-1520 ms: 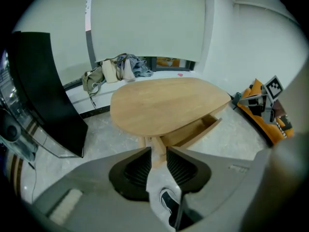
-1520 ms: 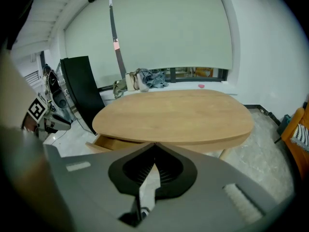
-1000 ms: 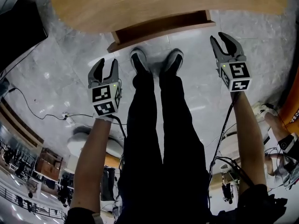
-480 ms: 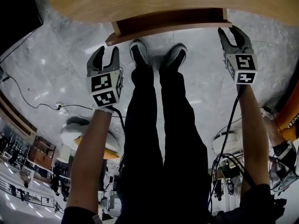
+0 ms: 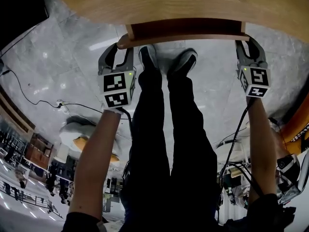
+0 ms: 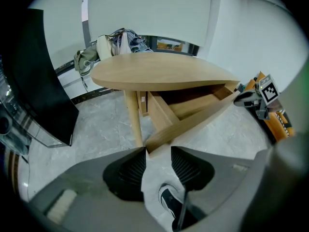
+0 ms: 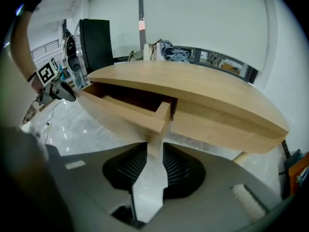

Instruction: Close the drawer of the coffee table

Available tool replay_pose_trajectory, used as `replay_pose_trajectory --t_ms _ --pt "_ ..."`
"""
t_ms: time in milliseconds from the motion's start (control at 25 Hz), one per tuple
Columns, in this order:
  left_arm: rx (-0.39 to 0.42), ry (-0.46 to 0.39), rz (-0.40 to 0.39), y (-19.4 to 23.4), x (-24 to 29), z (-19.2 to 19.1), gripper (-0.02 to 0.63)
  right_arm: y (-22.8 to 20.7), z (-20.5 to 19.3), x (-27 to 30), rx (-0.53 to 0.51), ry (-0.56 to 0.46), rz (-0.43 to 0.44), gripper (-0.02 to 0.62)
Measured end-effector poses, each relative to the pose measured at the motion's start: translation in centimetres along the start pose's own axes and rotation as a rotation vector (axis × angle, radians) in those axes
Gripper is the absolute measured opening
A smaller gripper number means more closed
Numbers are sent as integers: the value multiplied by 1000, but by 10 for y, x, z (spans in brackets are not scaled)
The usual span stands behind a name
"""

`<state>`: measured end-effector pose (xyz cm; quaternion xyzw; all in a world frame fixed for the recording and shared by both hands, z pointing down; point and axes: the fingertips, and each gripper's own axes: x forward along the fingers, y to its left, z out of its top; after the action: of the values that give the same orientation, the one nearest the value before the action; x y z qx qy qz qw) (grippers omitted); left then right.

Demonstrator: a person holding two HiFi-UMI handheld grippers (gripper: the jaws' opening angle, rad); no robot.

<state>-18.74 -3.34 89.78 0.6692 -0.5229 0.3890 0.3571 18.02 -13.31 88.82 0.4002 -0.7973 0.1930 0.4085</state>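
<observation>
Wooden drawer (image 5: pixel 186 30) sticks out from under the counter (image 5: pixel 169 4). Both tongs have dropped to its front board. Left tongs (image 5: pixel 119 50) gape at one corner, gripping nothing; right tongs (image 5: pixel 248 45) have just been closing onto the other corner. Looks ready for the push-in.

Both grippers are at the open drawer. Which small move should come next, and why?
Probably push both grippers forward together, evenly. The drawer stands out from the coffee table. The right gripper has just been closing its fingers, with the drawer's front corner between them; the left gripper, fingers apart, sits at the other corner. Even pushing should avoid skewing.
</observation>
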Motion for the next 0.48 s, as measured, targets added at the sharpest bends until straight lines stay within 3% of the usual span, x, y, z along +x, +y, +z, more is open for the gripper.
replay_pose_trajectory --t_ms 160,480 --pt "-30 1 -15 3 0 3 160 2 6 -1 16 -12 -5 95" --pt "-119 12 -10 5 1 18 158 -5 14 3 150 -26 -11 92"
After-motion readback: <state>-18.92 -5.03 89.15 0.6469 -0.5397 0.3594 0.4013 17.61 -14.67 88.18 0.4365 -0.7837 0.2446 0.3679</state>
